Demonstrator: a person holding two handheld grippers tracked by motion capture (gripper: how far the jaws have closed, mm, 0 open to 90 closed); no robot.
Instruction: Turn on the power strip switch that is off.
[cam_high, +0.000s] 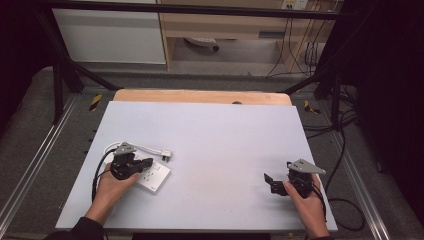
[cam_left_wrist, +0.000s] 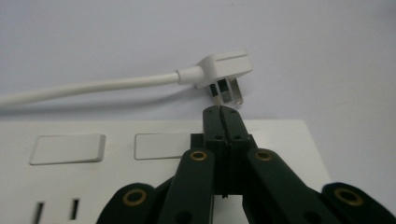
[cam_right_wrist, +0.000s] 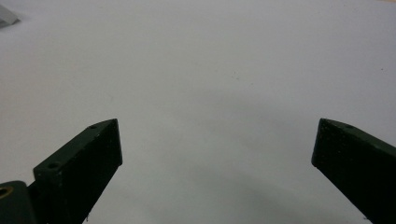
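High view: on the bench (cam_high: 215, 135), the left gripper (cam_high: 148, 162) hovers over the white socket panel (cam_high: 159, 176) near the front left, its fingers (cam_left_wrist: 215, 122) clenched on nothing. Just beyond their tips lies the white plug (cam_left_wrist: 223, 71) on its cord (cam_left_wrist: 88, 87). Well apart at the right, the right gripper (cam_high: 269, 181) has its fingers (cam_right_wrist: 84, 163) released, spread wide over bare surface.

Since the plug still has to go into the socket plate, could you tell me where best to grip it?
Grip the white plug across its flat head, probably from above, jaws on its two sides: it lies flat on the table, prongs free, cable trailing away.
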